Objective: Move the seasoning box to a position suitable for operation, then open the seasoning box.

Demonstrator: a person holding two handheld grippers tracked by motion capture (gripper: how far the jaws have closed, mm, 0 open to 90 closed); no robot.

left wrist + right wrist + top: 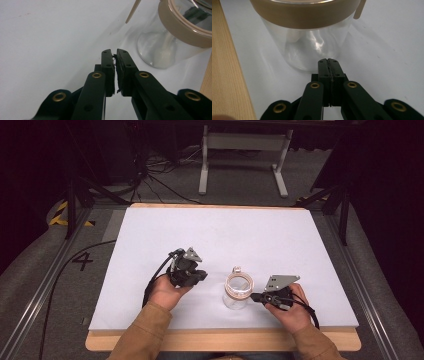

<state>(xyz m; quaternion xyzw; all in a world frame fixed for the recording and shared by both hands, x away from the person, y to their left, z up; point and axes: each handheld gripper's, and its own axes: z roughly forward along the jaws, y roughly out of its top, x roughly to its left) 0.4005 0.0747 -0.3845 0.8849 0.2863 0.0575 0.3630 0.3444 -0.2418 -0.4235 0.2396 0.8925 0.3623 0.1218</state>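
Observation:
A clear glass jar (237, 290) with a tan lid and a small tab stands near the front of the white table top (210, 235). My left gripper (202, 275) sits a short way to its left, jaws shut and empty, with the jar (172, 37) off to the upper right of its tips (114, 56). My right gripper (254, 296) points at the jar from the right, jaws shut with nothing between them, its tips (328, 61) close to the jar's base (309, 47). Something white lies inside the jar.
The white top rests on a wooden board whose edge (225, 342) runs along the front. Beyond the table stand a grey frame (245, 150) and floor cables (160, 175). A black cable (65, 265) trails off to the left.

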